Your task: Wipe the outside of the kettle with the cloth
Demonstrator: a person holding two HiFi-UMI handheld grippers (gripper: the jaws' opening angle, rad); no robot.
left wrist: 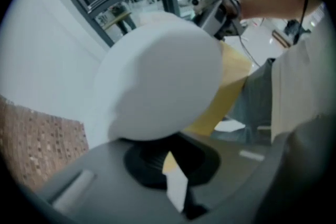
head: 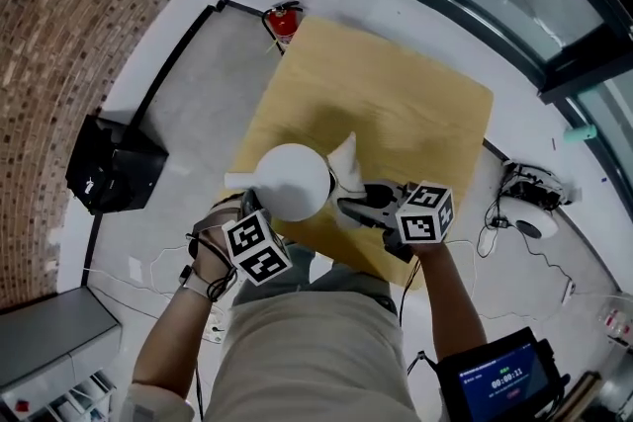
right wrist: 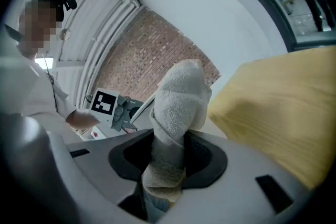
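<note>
The white kettle [head: 290,181] hangs over the near edge of the wooden table [head: 415,114], its rounded body turned up toward the head camera and a short white part jutting out to the left. In the left gripper view that body [left wrist: 157,81] fills the middle of the picture, sitting right on top of the jaws. The left gripper [head: 249,211] is closed on the kettle from the person's side, its jaws [left wrist: 168,165] disappearing under the body. Just right of the kettle stands the pale terry cloth [head: 345,158], a bunched wad rising to a point; whether it touches the kettle's wall cannot be told. The right gripper [head: 361,203] clamps the cloth [right wrist: 178,102] tightly between its jaws [right wrist: 170,149]. Beyond the table's far corner stands a red fire extinguisher [head: 282,21].
</note>
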